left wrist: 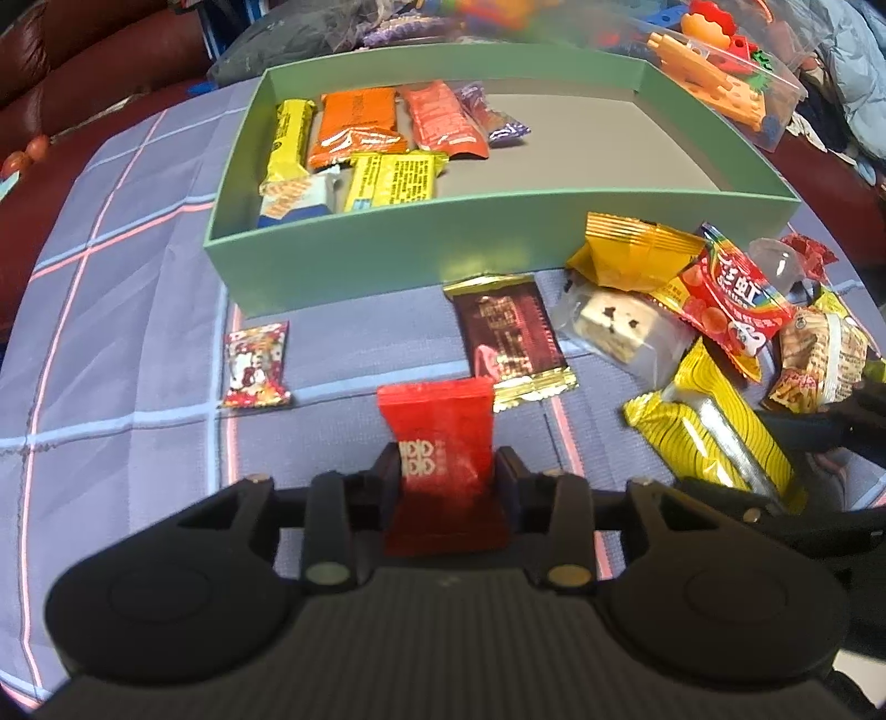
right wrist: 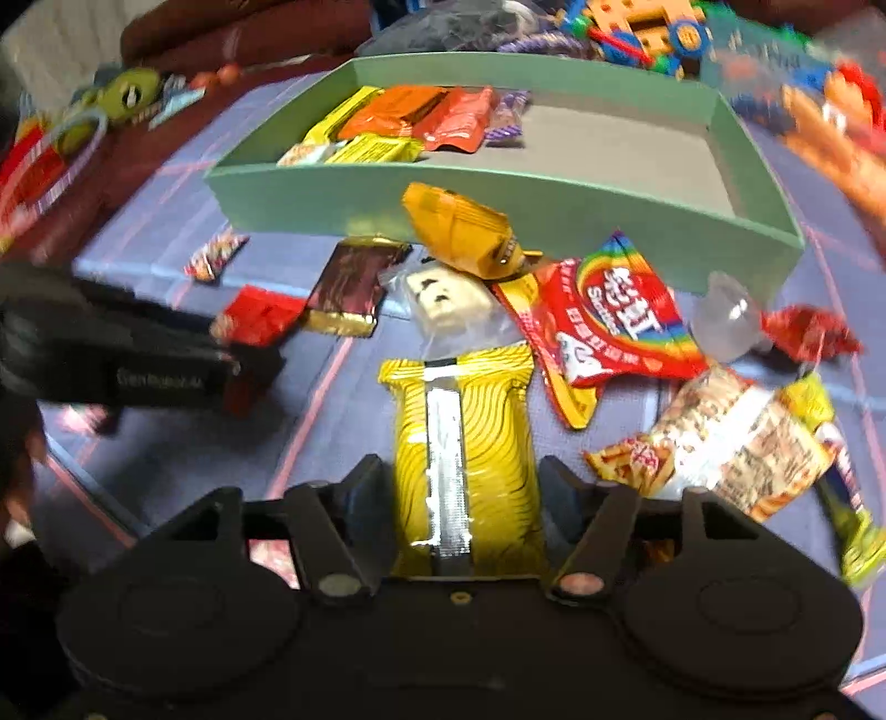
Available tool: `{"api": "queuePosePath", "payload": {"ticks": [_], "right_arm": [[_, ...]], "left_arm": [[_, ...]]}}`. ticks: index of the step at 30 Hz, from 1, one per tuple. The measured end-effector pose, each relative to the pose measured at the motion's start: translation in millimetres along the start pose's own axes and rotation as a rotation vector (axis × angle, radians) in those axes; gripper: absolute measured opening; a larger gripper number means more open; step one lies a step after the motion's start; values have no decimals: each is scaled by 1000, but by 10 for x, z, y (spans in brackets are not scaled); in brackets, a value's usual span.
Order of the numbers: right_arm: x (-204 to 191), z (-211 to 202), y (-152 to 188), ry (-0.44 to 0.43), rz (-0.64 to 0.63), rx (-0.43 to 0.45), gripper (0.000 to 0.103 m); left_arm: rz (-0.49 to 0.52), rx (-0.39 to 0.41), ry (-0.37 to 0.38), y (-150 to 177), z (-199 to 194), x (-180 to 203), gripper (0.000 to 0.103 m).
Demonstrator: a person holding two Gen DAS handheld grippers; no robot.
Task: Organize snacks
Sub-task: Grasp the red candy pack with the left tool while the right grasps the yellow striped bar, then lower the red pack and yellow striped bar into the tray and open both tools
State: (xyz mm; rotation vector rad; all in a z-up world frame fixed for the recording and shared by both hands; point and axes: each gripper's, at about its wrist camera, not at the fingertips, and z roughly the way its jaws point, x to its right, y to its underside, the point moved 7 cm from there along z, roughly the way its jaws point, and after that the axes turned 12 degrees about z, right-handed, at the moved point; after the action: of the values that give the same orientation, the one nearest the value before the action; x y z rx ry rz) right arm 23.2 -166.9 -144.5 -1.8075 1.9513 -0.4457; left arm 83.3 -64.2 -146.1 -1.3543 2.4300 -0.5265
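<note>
My left gripper [left wrist: 447, 475] is shut on a red snack packet [left wrist: 443, 443] and holds it above the checked cloth, in front of the green box [left wrist: 387, 243]. My right gripper [right wrist: 462, 482] is shut on a yellow wavy-patterned packet [right wrist: 462, 432] to the right. The left gripper with the red packet also shows in the right wrist view [right wrist: 243, 354]. The box holds several yellow, orange and red packets at its left end [left wrist: 354, 138]. Loose snacks lie in front of the box: a brown-gold packet [left wrist: 506, 338], a small red-white candy [left wrist: 256, 365], a Skittles bag [left wrist: 725, 293].
A clear-wrapped white bar [left wrist: 614, 327], an orange-yellow packet [left wrist: 626, 255], a jelly cup [left wrist: 775, 263] and a printed noodle packet [left wrist: 819, 354] lie at the right. Toy bricks in a clear bag [left wrist: 714, 72] sit behind the box. A dark red sofa [left wrist: 83, 50] is at the left.
</note>
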Motion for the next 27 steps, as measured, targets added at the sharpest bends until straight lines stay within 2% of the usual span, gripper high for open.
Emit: {"api": "queuePosePath", "payload": {"ticks": [2, 7, 13, 16, 20, 27], "right_arm": [[-48, 4, -11, 1, -30, -3, 49], [-43, -162, -125, -107, 71, -17, 48], [-8, -451, -374, -205, 147, 23, 48], [116, -547, -623, -218, 184, 71, 48], [429, -542, -1039, -176, 242, 127, 49], [929, -217, -1781, -124, 353, 180, 49]], "left_arm": [[1, 3, 13, -7, -32, 2, 31], [2, 28, 43, -60, -183, -1, 31], [-1, 91, 81, -300, -465, -33, 31], [-10, 125, 102, -569, -526, -56, 31], [8, 161, 96, -1027, -485, -37, 31], [-13, 165, 133, -1832, -42, 14, 31]]}}
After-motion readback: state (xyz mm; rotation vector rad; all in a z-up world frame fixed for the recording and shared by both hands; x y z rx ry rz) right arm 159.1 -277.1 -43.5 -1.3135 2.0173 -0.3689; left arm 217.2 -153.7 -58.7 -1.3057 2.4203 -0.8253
